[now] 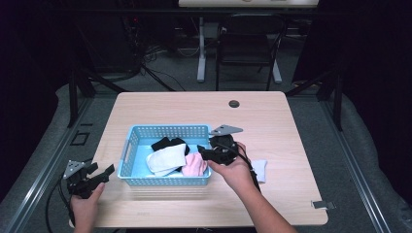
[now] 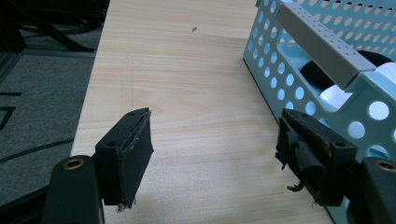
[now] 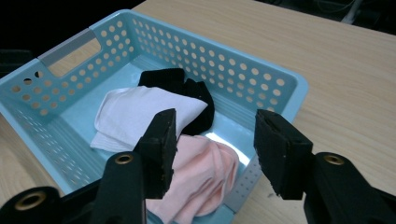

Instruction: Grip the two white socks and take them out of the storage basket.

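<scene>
Right gripper (image 3: 212, 154), fingers half-wide and empty, hovers over the soft, light pink sock (image 3: 205, 175); pinch its bunched middle

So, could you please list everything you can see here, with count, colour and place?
table: one, light wood, centre.
basket: one, light blue, perforated, left of centre on the table.
white cloth: one, folded, in the basket.
black cloth: one, in the basket, behind the white one.
pink cloth: one, in the basket's near right corner.
pale cloth: one, bluish white, on the table right of the basket.
chair: one, dark, beyond the table.
left gripper: black, open, empty, left of the basket.
right gripper: black, jaws apart, empty, over the basket's right end.
</scene>
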Tool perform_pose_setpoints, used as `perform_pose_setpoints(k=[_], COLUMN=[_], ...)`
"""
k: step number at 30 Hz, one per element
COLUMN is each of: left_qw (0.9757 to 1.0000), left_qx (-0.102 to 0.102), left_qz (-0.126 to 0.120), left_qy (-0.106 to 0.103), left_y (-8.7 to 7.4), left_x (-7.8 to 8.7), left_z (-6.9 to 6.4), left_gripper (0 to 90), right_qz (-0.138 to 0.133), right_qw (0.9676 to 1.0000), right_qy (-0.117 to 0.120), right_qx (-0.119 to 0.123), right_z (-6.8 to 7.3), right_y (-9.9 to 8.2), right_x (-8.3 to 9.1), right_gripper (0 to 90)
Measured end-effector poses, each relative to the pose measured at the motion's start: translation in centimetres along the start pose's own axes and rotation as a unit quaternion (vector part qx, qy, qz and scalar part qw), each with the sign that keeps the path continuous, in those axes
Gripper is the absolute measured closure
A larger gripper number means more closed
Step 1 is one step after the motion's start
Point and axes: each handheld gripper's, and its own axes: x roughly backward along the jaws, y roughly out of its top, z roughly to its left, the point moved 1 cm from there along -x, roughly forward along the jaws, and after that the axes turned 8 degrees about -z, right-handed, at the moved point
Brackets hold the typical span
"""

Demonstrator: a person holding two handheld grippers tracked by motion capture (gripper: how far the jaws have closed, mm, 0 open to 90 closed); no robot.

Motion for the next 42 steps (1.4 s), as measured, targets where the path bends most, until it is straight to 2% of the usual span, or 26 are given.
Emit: perform_pose_setpoints(k=[4, 6, 11, 15, 17, 21, 23, 24, 27, 28, 29, 34, 35, 37, 38, 39, 40, 42], left_qw=[1.0000, 1.0000, 1.0000, 1.0000, 1.0000, 1.0000, 1.0000, 1.0000, 1.0000, 1.0000, 1.0000, 1.0000, 1.0000, 1.0000, 1.0000, 1.0000, 1.0000, 1.0000], left_qx=[0.000, 0.000, 0.000, 0.000, 0.000, 0.001, 0.001, 0.001, 0.002, 0.002, 0.002, 0.002, 0.002, 0.002, 0.002, 0.002, 0.002, 0.002], left_qz=[0.000, 0.000, 0.000, 0.001, 0.000, 0.000, 0.000, 0.000, 0.000, -0.001, 0.000, -0.001, -0.001, -0.001, -0.001, -0.001, 0.000, -0.001], left_qy=[0.000, 0.000, -0.001, -0.001, -0.001, -0.002, -0.001, -0.001, -0.001, -0.002, -0.002, -0.002, -0.002, -0.002, -0.002, -0.002, -0.002, -0.002], left_y=[0.0, 0.0, 0.0, 0.0, 0.0, 0.0, 0.0, 0.0, 0.0, 0.0, 0.0, 0.0, 0.0, 0.0, 0.0, 0.0, 0.0, 0.1], left_x=[0.0, 0.0, 0.0, 0.0, 0.0, 0.0, 0.0, 0.0, 0.0, 0.0, 0.0, 0.0, 0.0, 0.0, 0.0, 0.0, 0.0, 0.0], left_z=[0.0, 0.0, 0.0, 0.0, 0.0, 0.0, 0.1, 0.1, 0.1, 0.1, 0.1, 0.1, 0.1, 0.1, 0.1, 0.1, 0.1, 0.1], left_gripper=[26.6, 26.6, 26.6, 26.6, 26.6, 26.6, 26.6, 26.6, 26.6, 26.6, 26.6, 26.6, 26.6, 26.6, 26.6, 26.6, 26.6, 26.6], right_qz=[0.023, 0.028, 0.062, 0.090, 0.106, 0.146, 0.153, 0.170, 0.188, 0.199, 0.199, 0.231, 0.240, 0.244, 0.254, 0.254, 0.264, 0.261], right_qw=[0.9997, 0.9994, 0.9980, 0.9959, 0.9943, 0.9885, 0.9865, 0.9836, 0.9781, 0.9750, 0.9738, 0.9641, 0.9612, 0.9582, 0.9566, 0.9555, 0.9531, 0.9512], right_qy=[0.007, 0.001, 0.008, 0.010, 0.011, 0.014, 0.011, 0.012, 0.009, 0.014, 0.018, 0.014, 0.017, 0.013, 0.014, 0.011, 0.014, 0.017], right_qx=[0.007, 0.018, 0.010, 0.008, -0.004, -0.036, -0.057, -0.061, -0.088, -0.098, -0.107, -0.131, -0.136, -0.150, -0.143, -0.150, -0.148, -0.163], right_z=[0.7, 0.9, 1.7, 2.1, 2.3, 2.3, 2.2, 2.1, 2.0, 1.9, 1.9, 1.9, 1.8, 1.8, 1.6, 1.6, 1.5, 1.4], right_y=[0.6, 0.8, 1.1, 1.3, 1.3, 1.5, 1.4, 1.4, 1.2, 1.1, 1.0, 0.4, 0.4, 0.0, 0.0, -0.2, -0.2, -0.4], right_x=[-1.3, -1.9, -3.5, -5.0, -5.8, -7.4, -8.2, -8.5, -9.6, -9.8, -10.2, -11.5, -11.7, -12.3, -12.4, -12.7, -12.8, -13.1], right_gripper=[50.0, 51.9, 61.8, 64.8, 66.7, 68.9, 69.8, 70.0, 70.0, 69.7, 69.4, 67.9, 67.0, 65.0, 64.6, 63.9, 63.9, 63.9])
